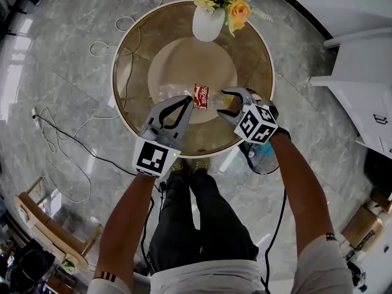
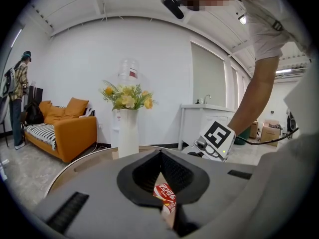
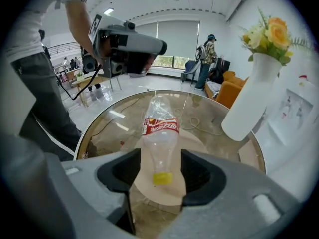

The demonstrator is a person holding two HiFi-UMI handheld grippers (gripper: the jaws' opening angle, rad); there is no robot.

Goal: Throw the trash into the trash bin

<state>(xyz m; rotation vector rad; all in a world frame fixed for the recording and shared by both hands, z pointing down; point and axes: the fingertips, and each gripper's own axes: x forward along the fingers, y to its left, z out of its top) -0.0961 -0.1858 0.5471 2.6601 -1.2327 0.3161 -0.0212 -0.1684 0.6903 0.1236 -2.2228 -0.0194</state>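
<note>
Your right gripper (image 3: 160, 159) is released, its jaws wide on either side of the bottle (image 3: 159, 128) at the neck, not pressing. The bottle lies flat mid-bench (image 1: 257, 60), vase (image 1: 207, 22) at twelve o'clock, cap (image 3: 162, 178) towards five. Your left gripper (image 2: 160, 154) hovers at seven, clenched on nothing. Empty thin plastic, so likely light, slick and crushable. Take the stiffer neck behind the cap.

Head view steeply down over table (image 1: 131, 78), gripper views low, close, sharing vase (image 2: 127, 133)
</note>
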